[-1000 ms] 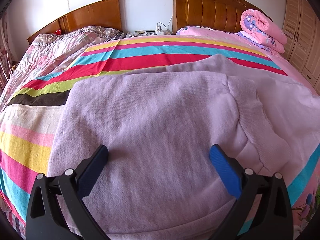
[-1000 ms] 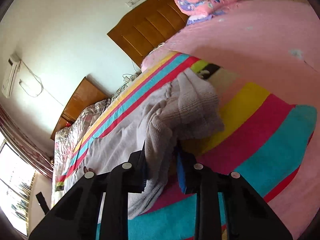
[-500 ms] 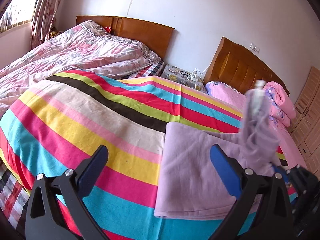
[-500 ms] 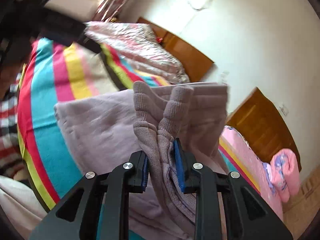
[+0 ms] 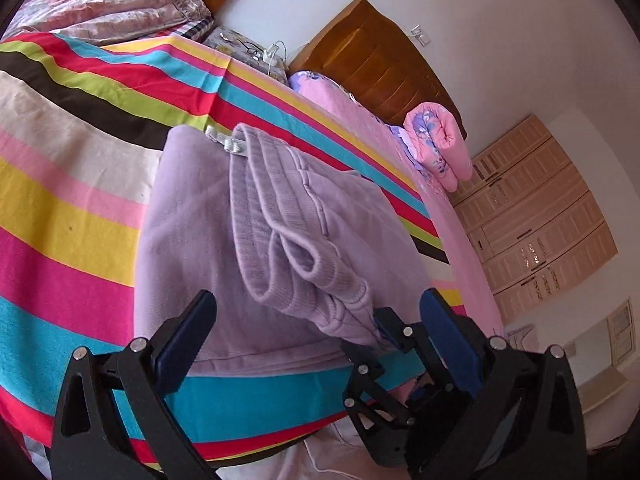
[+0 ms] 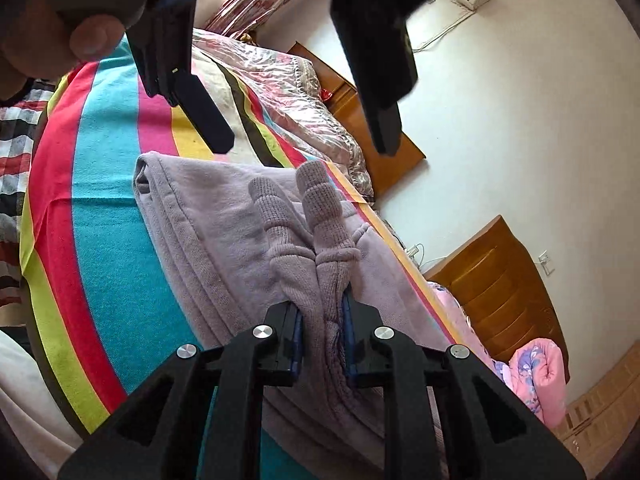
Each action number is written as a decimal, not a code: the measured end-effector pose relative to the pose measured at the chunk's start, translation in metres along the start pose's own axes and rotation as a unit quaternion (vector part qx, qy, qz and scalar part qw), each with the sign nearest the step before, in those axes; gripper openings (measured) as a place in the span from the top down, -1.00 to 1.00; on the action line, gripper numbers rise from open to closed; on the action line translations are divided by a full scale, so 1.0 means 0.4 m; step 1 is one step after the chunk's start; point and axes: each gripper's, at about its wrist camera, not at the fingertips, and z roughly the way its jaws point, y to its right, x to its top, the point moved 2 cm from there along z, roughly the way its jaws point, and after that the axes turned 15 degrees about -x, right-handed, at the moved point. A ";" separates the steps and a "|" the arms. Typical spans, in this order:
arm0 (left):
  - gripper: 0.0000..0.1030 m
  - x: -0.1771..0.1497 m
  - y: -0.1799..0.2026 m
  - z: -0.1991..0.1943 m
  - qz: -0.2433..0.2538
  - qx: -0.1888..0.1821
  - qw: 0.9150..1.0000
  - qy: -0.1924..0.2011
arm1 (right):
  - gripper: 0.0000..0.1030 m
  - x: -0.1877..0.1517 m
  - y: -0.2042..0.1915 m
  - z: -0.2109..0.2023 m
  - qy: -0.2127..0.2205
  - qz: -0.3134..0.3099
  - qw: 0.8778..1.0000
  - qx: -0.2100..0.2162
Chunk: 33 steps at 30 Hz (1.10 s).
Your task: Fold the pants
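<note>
The lilac pants (image 5: pixel 208 216) lie folded on the striped bedspread (image 5: pixel 68 168). Their ribbed cuffs (image 5: pixel 296 256) are laid back across the top of the folded part. My right gripper (image 6: pixel 322 330) is shut on the gathered ribbed cuffs (image 6: pixel 320 216), and it shows in the left wrist view (image 5: pixel 380 330) at the near right edge of the pants. My left gripper (image 5: pixel 316 320) is open and empty, just above the near edge of the pants, and it shows from below in the right wrist view (image 6: pixel 308 144).
A rolled pink quilt (image 5: pixel 440 144) lies at the far end of the pink bed beside two wooden headboards (image 5: pixel 376 60). A flowered quilt (image 5: pixel 108 8) covers the far left bed. A wardrobe (image 5: pixel 532 216) stands at the right.
My right gripper has carried the cuffs over and down onto the folded pants. My left gripper has swung right and now hovers over the near edge, still open.
</note>
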 end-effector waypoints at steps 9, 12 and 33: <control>-0.26 0.050 -0.083 0.229 -0.090 0.030 0.992 -0.082 | 0.61 -0.015 -0.004 -0.019 0.005 -0.006 1.000 0.014; -0.13 0.045 -0.089 0.232 -0.081 0.042 0.993 -0.070 | 0.05 -0.054 0.063 -0.052 0.003 0.036 0.999 0.029; 0.51 0.099 0.119 0.130 0.057 0.025 0.998 -0.006 | -0.11 -0.406 0.242 0.035 -0.192 0.252 0.948 -0.021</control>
